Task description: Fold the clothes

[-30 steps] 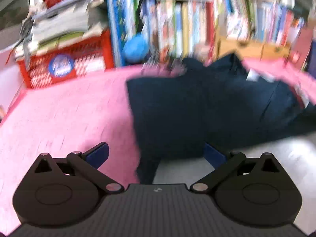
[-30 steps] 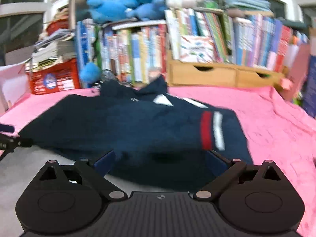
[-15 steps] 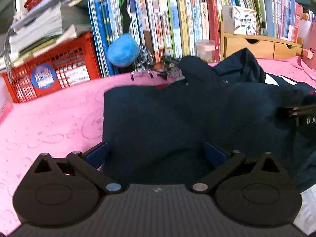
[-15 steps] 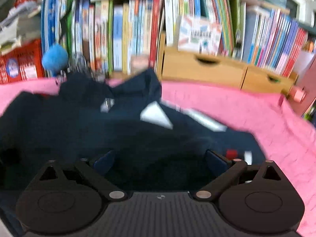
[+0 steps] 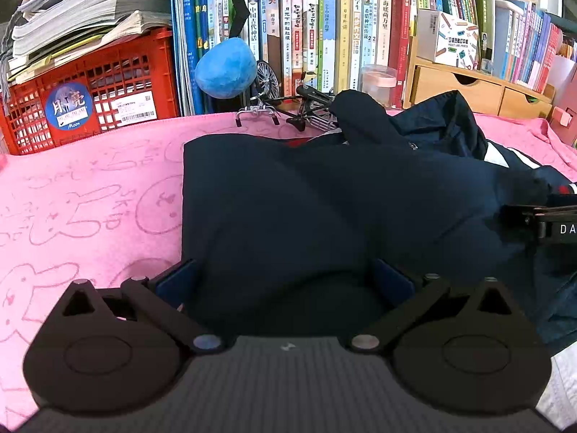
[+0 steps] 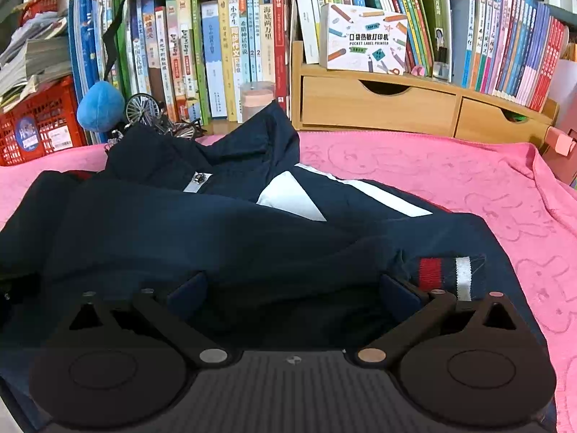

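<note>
Navy jacket (image 6: 223, 231) is lying across the middle of both frames on the pink towel (image 5: 90, 195), long axis running left-right, collar bunching toward the books at the top. Red-and-white cuff (image 6: 449, 276) is sitting lower right in the right wrist view. Left gripper (image 5: 285, 281) and right gripper (image 6: 294, 294) are both hovering over the fabric with fingers spread apart, gripping nothing. Box (image 6: 364, 39) is reading "POCKET LABEL PRINTER". Red crate (image 5: 90, 97) sticker is reading "Moon". Model bicycle (image 5: 288, 104) and blue plush ball (image 5: 225, 68) are crowding the collar end.

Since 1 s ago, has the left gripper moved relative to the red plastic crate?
Yes. The left gripper has advanced over the navy jacket toward the bookshelf; the red plastic crate now looms larger and nearer in the left wrist view.
</note>
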`<control>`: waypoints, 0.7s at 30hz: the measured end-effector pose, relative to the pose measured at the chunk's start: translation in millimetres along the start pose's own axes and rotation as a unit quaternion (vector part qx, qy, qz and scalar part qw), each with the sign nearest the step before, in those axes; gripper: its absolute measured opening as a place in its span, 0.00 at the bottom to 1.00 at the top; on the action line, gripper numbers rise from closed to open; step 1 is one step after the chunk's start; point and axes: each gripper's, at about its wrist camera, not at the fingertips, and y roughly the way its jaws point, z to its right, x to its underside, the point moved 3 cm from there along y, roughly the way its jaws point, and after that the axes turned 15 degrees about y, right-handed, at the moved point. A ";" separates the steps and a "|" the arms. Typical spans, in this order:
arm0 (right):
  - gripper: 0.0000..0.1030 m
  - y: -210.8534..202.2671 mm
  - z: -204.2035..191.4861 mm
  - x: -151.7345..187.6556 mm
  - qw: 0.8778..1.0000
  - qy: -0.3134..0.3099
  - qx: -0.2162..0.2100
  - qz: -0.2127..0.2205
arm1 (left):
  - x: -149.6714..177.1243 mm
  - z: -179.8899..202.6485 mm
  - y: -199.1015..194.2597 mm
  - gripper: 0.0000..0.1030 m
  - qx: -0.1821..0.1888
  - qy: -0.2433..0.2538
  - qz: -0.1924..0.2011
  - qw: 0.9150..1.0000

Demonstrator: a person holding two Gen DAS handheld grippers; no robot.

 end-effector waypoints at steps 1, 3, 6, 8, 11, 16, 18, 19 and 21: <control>0.98 -5.0 -2.8 1.9 1.000 0.002 0.008 0.008 | -0.2 0.1 -0.1 1.00 0.000 0.000 0.000 1.000; 0.96 -23.8 -14.4 8.7 1.000 0.009 -0.004 0.015 | -0.3 -0.2 -0.1 1.00 -0.001 -0.001 0.000 1.000; 1.00 -54.6 -56.8 27.1 0.996 -0.055 -0.063 0.032 | -0.7 -0.7 0.1 1.00 -0.001 -0.002 -0.001 1.000; 1.00 -61.5 -85.4 41.1 0.991 -0.112 -0.064 0.036 | -0.9 -0.7 0.1 1.00 -0.001 -0.003 -0.001 1.000; 1.00 -52.5 -93.1 54.3 0.989 -0.141 -0.033 0.023 | -0.9 -1.2 0.3 1.00 0.000 -0.005 -0.002 1.000; 1.00 -49.0 -38.6 51.8 0.998 -0.056 -0.035 -0.008 | -1.1 -1.0 0.9 1.00 0.001 -0.006 -0.001 1.000; 1.00 -56.0 -9.7 49.3 0.999 -0.022 -0.047 -0.015 | -1.0 -0.7 1.1 1.00 0.002 -0.006 -0.001 1.000; 1.00 -62.2 -0.6 50.5 0.999 -0.023 -0.046 -0.009 | -1.0 -0.6 1.2 1.00 0.002 -0.006 -0.001 1.000; 1.00 -77.1 12.4 53.5 0.999 -0.030 -0.035 0.007 | -1.1 -0.5 1.4 1.00 0.002 -0.006 -0.001 1.000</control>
